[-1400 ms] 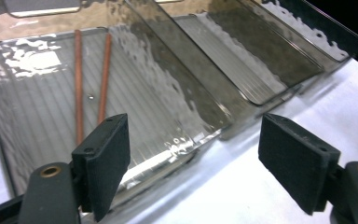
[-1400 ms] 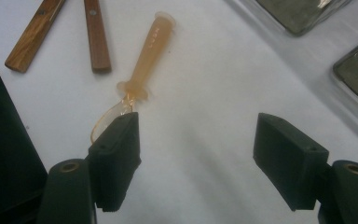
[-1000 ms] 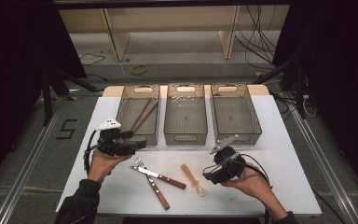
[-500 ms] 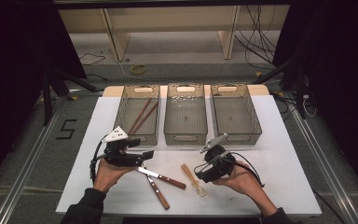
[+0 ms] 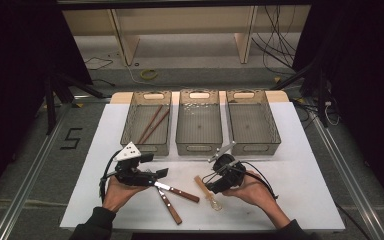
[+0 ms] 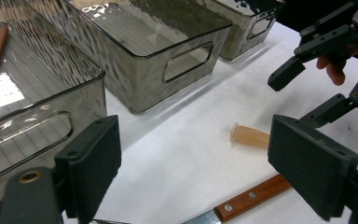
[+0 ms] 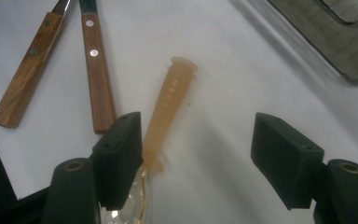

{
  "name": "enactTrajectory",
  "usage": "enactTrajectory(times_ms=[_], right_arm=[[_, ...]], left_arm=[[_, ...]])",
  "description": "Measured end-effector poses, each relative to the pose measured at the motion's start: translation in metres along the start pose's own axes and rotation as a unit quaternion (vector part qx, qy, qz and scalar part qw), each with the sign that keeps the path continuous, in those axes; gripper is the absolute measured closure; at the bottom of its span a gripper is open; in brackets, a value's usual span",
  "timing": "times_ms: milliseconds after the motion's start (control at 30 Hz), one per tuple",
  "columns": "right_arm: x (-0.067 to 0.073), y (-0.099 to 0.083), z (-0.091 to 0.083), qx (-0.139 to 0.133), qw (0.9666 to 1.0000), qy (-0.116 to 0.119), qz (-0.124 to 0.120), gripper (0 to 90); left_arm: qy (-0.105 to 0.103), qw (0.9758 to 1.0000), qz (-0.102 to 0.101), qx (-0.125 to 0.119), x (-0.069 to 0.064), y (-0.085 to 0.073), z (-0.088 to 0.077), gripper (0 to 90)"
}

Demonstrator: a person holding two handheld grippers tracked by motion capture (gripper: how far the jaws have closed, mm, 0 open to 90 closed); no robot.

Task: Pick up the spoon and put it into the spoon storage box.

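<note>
Left claw [image 5: 161,173] is hovering open above the wooden-handled knives [image 5: 177,192] near the front edge of the surface [image 5: 300,190]. Right claw [image 5: 211,178] is standing open around the amber-handled spoon [image 7: 168,105], pads not yet pressing. For a secure grip, center the handle between both pads before closing. Embossed lettering on the handle is reading roughly "LUSN".

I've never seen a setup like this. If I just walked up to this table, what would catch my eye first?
Probably the two black hand-held grippers low over the white table: the left gripper over two wooden-handled utensils, the right gripper open beside a spoon with a pale tan handle. Behind them stand three smoky clear bins in a row, the left one holding brown chopsticks.
</note>
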State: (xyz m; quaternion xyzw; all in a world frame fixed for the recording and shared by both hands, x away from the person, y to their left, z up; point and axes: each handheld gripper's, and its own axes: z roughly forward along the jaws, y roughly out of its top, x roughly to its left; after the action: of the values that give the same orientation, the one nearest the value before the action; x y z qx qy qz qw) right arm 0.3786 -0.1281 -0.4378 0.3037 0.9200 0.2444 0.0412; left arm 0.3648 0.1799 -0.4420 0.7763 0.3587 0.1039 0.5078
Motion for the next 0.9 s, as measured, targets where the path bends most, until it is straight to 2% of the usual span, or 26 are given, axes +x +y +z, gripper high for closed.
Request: enactTrajectory(times_ms=[200, 333, 533, 633, 900], right_arm=[[0.002, 0.003, 0.01, 0.011, 0.9999, 0.004, -0.003, 39.6], [0.007, 0.005, 0.018, 0.022, 0.9997, 0.007, -0.003, 43.3], [0.012, 0.008, 0.031, 0.036, 0.9992, 0.013, -0.016, 50.9], [0.014, 0.008, 0.035, 0.045, 0.9987, 0.007, -0.023, 55.2], [0.016, 0.009, 0.038, 0.047, 0.9983, 0.006, -0.033, 64.6]], left_arm=[[-0.003, 1.0, -0.003, -0.003, -0.001, -0.008, -0.002, 16.6], [-0.002, 1.0, 0.002, -0.003, -0.002, -0.01, -0.003, 16.6], [-0.001, 1.0, 0.004, 0.001, -0.003, -0.014, -0.002, 16.6], [-0.001, 1.0, 0.004, 0.003, -0.004, -0.016, -0.002, 16.6], [-0.001, 1.0, 0.006, 0.006, -0.005, -0.017, -0.001, 16.7]])
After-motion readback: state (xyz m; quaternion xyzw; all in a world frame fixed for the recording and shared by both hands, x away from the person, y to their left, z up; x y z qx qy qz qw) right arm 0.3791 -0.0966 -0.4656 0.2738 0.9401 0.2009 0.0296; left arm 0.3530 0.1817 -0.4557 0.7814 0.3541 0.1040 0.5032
